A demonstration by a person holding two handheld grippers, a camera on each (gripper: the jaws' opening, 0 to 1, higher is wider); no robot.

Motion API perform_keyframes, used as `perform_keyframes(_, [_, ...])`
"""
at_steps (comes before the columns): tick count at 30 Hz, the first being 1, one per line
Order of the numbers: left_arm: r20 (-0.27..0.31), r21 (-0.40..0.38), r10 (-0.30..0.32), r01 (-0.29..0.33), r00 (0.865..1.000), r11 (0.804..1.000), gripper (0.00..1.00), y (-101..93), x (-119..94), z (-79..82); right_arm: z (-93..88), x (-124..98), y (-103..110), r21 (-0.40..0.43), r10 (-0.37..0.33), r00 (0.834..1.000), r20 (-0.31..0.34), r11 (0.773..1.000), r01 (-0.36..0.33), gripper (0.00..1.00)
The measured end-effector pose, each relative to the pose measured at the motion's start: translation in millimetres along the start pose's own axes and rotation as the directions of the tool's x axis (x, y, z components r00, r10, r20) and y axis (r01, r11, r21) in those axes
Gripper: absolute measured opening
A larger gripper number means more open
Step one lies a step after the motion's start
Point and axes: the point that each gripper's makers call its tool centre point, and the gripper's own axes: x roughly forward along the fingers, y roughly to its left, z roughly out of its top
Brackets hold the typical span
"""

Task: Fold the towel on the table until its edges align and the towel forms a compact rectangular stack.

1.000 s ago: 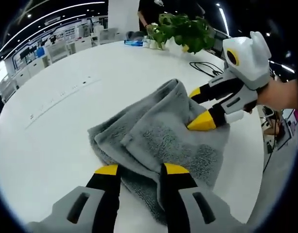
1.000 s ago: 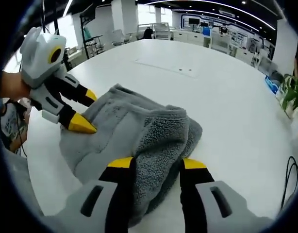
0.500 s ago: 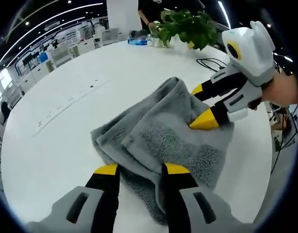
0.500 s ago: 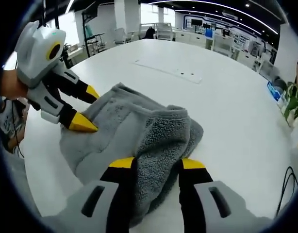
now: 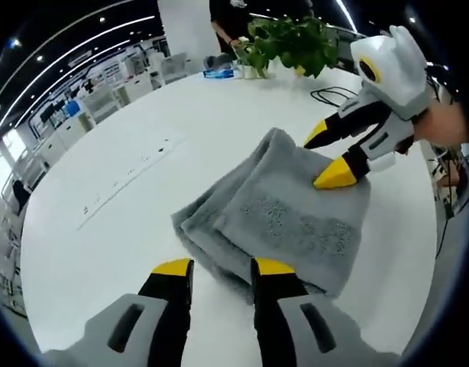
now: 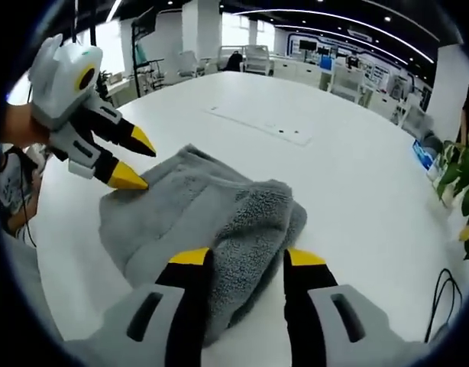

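While the gray towel [image 5: 284,222] lies folded in a soft bundle on the white table [image 5: 105,229], both tools sit close to it. In the left gripper view, the left gripper [image 5: 219,269] is at 6 o'clock with its two yellow-tipped jaws spread apart. The near towel edge lies just past the tips, and nothing is pinched between them.

The right gripper [image 5: 330,157] comes in at 2 o'clock in that view. Its jaws are spread too, with the lower tip resting on the far towel corner, likely to press that corner flat so the layers do not slide.

In the right gripper view, the right gripper [image 6: 240,258] has thick towel [image 6: 211,222] lying between its open jaws, but they are not squeezing it. The left gripper [image 6: 135,160] shows at 10 o'clock there, beside the towel corner.

The stack looks lumpy, and its edges do not line up yet, so I think more tidying is needed.

A green plant [image 5: 288,46] and a black cable [image 5: 334,95] sit far off at 12 o'clock.
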Motion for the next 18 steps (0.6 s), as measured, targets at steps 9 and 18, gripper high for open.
perform_keyframes(9, [-0.019, 0.044, 0.039, -0.038, 0.999, 0.998, 0.31, 1.0, -16, -10.2, 2.2, -29, 7, 0.046, 0.007, 1.000, 0.025, 0.999, -0.009, 0.39])
perform_keyframes(18, [0.053, 0.054, 0.069, -0.071, 0.996, 0.996, 0.43, -1.3, -50, 3.7, 6.6, -49, 11, 0.040, 0.022, 0.999, 0.046, 0.999, -0.024, 0.53])
